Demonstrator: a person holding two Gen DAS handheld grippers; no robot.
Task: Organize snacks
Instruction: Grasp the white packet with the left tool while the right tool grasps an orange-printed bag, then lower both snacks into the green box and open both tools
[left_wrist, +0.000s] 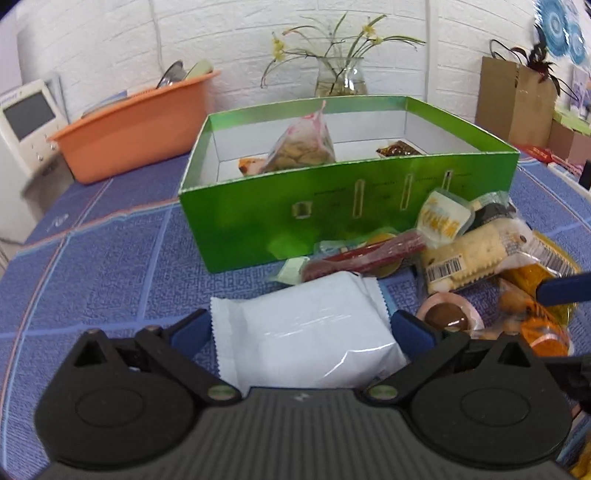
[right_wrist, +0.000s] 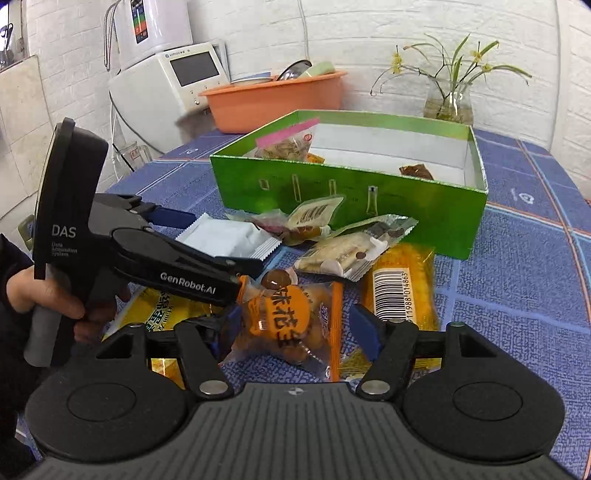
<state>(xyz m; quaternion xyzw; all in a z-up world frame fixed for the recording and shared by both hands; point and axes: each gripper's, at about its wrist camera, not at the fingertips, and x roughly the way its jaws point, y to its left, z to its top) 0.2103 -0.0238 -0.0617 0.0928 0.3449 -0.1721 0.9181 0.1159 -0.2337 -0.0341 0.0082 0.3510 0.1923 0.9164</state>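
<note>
A: Plainly both at full spread. Left gripper (left_wrist: 301, 326) straddled the white pouch (left_wrist: 306, 328) on the blue-tiled desk (left_wrist: 110, 251), jaws released, pads clear of its sides, nothing gripped.

B: Right gripper (right_wrist: 291, 325) likewise: jaws released, set either side of the orange-labelled snack bag (right_wrist: 291, 321), not pinching it.

A: Green box (left_wrist: 332, 214) just beyond the loose pile, a clear bag of snacks (left_wrist: 303, 147) and a dark packet (left_wrist: 399, 149) already inside. Most of the task probably left.

B: Best to close on the pouch's body, not the crimped edge; gently, since likely air-filled and slippery. Lift clear of the box's near wall before dropping in.

A: Same for the orange bag: squeeze across the middle, mind the brown round sweet (right_wrist: 275, 278) touching its top edge.

B: Writing?

A: "DAS" and "GenRobot.AI" on the left tool. Barcode digits on the yellow packet (right_wrist: 399, 291), partly legible. Chinese characters on the orange label, cut off.
</note>
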